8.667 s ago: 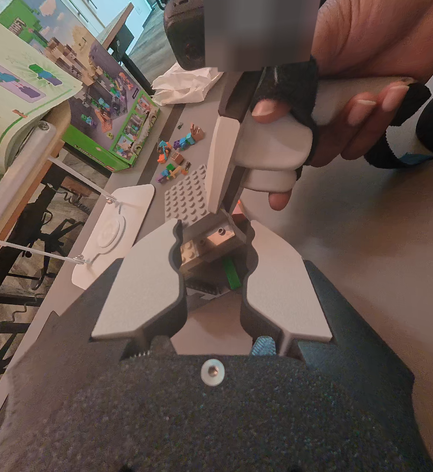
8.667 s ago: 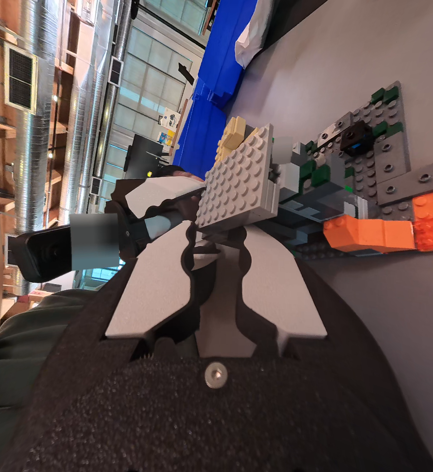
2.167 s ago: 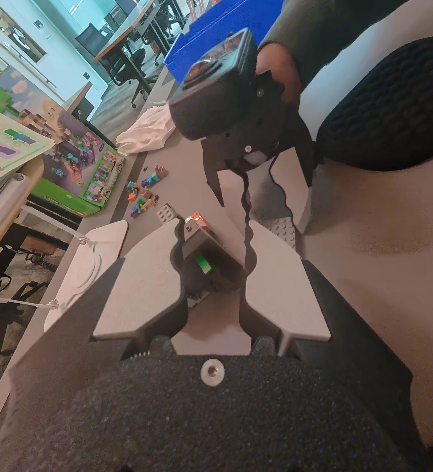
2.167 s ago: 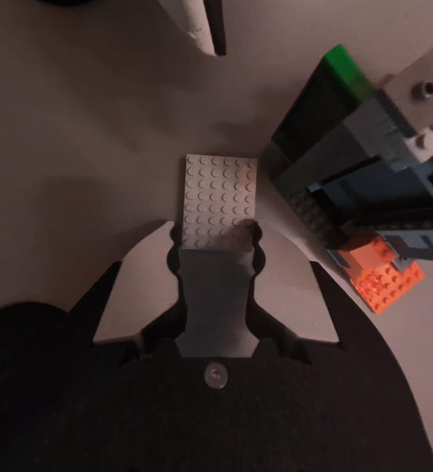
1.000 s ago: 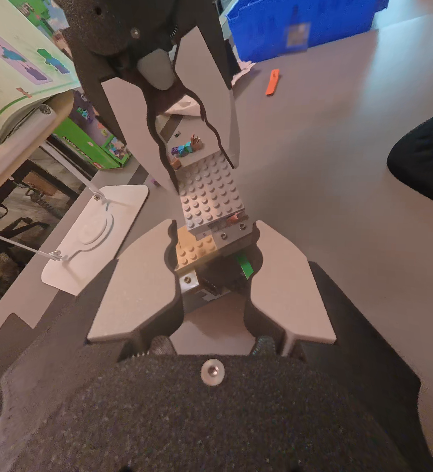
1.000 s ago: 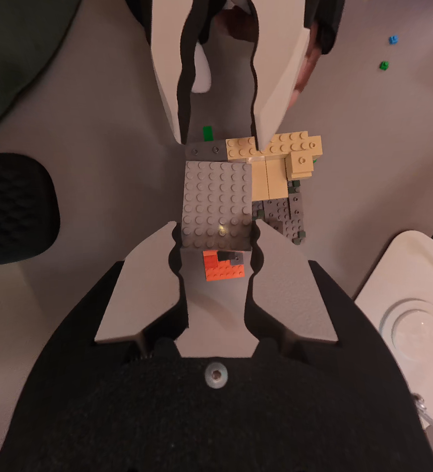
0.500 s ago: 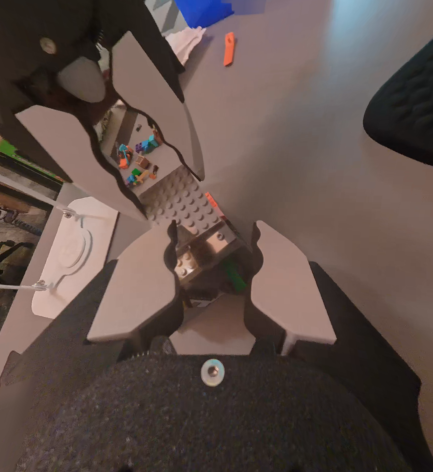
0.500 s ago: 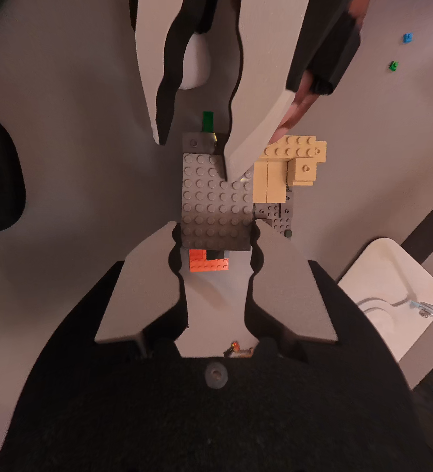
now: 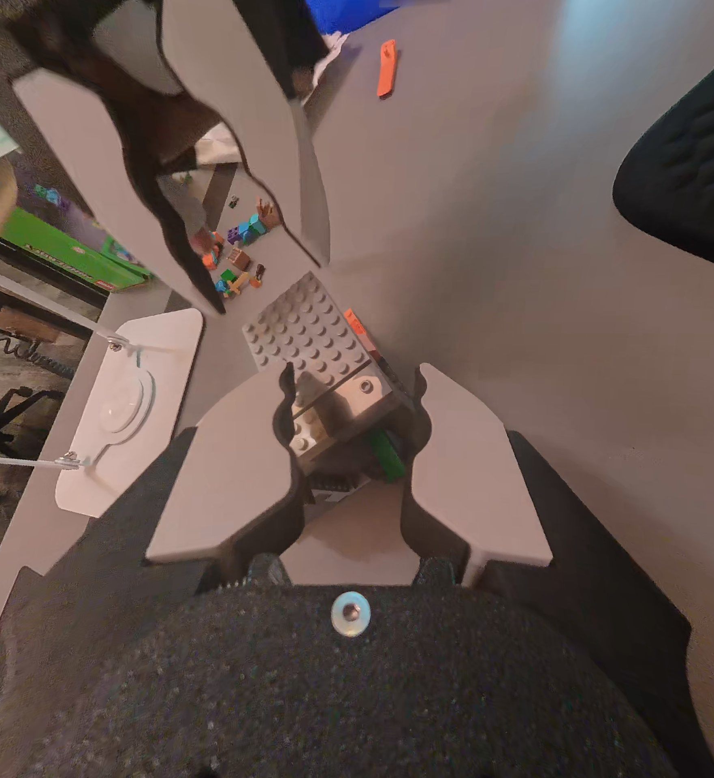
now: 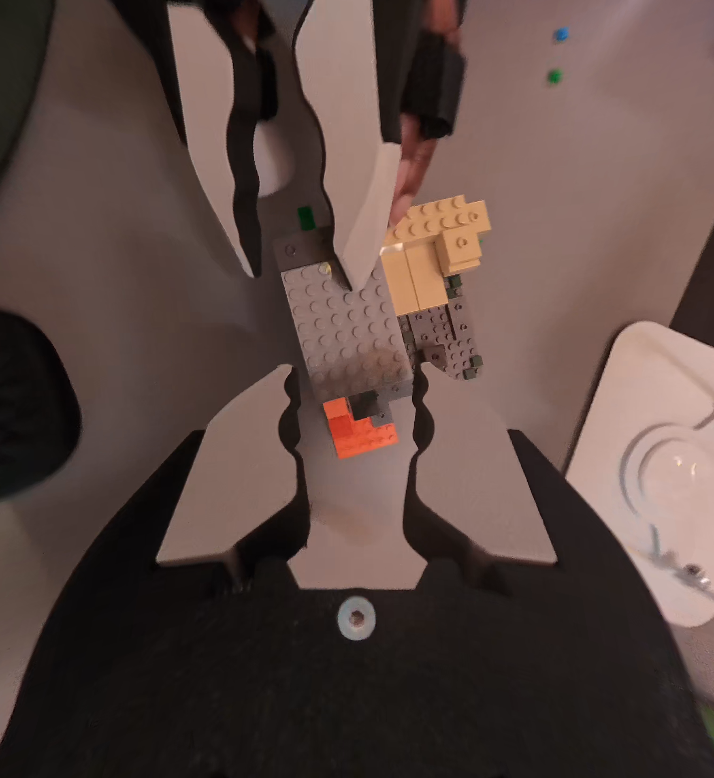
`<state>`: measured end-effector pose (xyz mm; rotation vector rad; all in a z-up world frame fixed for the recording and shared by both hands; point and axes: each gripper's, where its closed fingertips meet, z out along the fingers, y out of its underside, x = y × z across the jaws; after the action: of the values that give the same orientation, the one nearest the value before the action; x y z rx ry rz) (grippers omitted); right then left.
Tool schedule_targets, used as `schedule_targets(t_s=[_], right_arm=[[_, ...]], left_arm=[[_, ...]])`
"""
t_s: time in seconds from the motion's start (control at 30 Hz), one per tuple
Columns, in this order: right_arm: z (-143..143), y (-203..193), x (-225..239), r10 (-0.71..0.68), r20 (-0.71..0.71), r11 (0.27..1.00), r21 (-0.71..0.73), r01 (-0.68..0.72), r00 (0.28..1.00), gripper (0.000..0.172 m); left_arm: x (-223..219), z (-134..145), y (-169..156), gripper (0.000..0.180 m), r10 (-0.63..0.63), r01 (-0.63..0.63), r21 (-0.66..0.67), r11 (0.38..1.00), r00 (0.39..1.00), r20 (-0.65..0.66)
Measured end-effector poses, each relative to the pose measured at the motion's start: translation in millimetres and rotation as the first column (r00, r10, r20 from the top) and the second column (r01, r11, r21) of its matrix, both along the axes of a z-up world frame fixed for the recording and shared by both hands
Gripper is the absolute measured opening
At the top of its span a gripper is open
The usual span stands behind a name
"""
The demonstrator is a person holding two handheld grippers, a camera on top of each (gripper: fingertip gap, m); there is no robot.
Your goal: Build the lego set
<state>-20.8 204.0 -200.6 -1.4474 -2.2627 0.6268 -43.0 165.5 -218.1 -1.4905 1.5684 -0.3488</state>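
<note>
The grey studded plate (image 10: 346,332) is sitting on top of the brick model (image 10: 435,269) on the grey table (image 9: 494,252). The left gripper (image 9: 353,416) is gripping that model by its sides, fingers (image 9: 237,459) spread fairly wide around it. The right gripper (image 10: 355,374) is hanging above the plate with its jaws parted; can't tell if they're touching it. Loose small bricks (image 9: 237,261) and a white pad (image 9: 128,404) are lying nearby.
</note>
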Motion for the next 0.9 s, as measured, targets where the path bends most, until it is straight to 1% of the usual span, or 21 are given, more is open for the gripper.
schedule_targets(t_s=[0.1,0.17,0.2,0.23,0.3,0.33,0.4,0.43,0.5,0.57,0.67,0.73,0.83,0.9], right_arm=[[17.7,-12.1,4.5,-0.167,-0.115,0.981,-0.115,0.153,0.979,0.053],[24.2,-24.7,6.9,-0.313,-0.181,0.936,-0.228,0.270,0.932,0.051],[24.8,-34.6,6.8,-0.393,-0.201,0.892,-0.322,0.319,0.897,0.051],[23.7,-44.1,5.5,-0.483,-0.212,0.829,-0.424,0.365,0.850,0.049],[15.5,-60.4,2.3,-0.638,-0.202,0.680,-0.600,0.421,0.743,0.048],[7.2,-65.4,0.9,-0.704,-0.174,0.604,-0.657,0.451,0.689,0.047],[-7.8,-72.7,-3.0,-0.794,-0.121,0.474,-0.735,0.484,0.595,0.049],[-12.3,-73.7,-5.4,-0.825,-0.101,0.422,-0.765,0.487,0.555,0.049],[-17.4,-70.2,-9.1,-0.865,-0.068,0.344,-0.801,0.490,0.497,0.050],[-16.4,-62.0,-11.9,-0.894,-0.038,0.274,-0.834,0.479,0.447,0.050],[-15.1,-49.1,-16.4,-0.928,0.021,0.162,-0.877,0.452,0.373,0.048],[-17.3,-45.1,-20.6,-0.936,0.089,0.066,-0.906,0.419,0.341,0.046],[-17.6,-40.3,-22.6,-0.936,0.181,-0.081,-0.945,0.317,0.302,0.038],[-17.4,-38.5,-23.2,-0.928,0.229,-0.154,-0.954,0.258,0.293,0.034]], left_arm=[[0.0,0.9,0.2,0.053,-0.001,0.001,-0.002,1.000,1.000,0.005],[-0.1,1.6,0.7,0.053,0.001,-0.001,0.002,1.000,1.000,0.007],[-0.6,2.4,0.8,0.053,0.005,-0.005,0.006,1.000,1.000,0.007],[-1.3,3.5,0.8,0.053,0.006,-0.006,0.009,1.000,1.000,0.007],[-4.3,5.1,-0.2,0.052,0.007,-0.007,0.008,1.000,1.000,-0.006],[-7.0,5.5,-0.3,0.052,0.010,-0.009,0.007,1.000,1.000,-0.019],[-12.5,6.6,-1.8,0.052,0.006,-0.006,0.006,1.000,0.999,-0.044],[-15.1,7.1,-2.2,0.052,0.007,-0.006,0.008,1.000,0.998,-0.059],[-18.8,6.8,-3.3,0.052,0.007,-0.006,0.007,1.000,0.996,-0.094],[-20.1,6.2,-4.2,0.052,0.010,-0.009,0.010,1.000,0.992,-0.128],[-18.4,7.6,-4.7,0.052,0.015,-0.012,0.019,1.000,0.990,-0.141],[-16.7,8.6,-4.5,0.052,0.016,-0.012,0.027,1.000,0.990,-0.140],[-14.7,8.8,-5.4,0.052,0.013,-0.009,0.027,1.000,0.990,-0.138],[-14.6,7.5,-6.0,0.052,0.007,-0.003,0.030,1.000,0.990,-0.142]])
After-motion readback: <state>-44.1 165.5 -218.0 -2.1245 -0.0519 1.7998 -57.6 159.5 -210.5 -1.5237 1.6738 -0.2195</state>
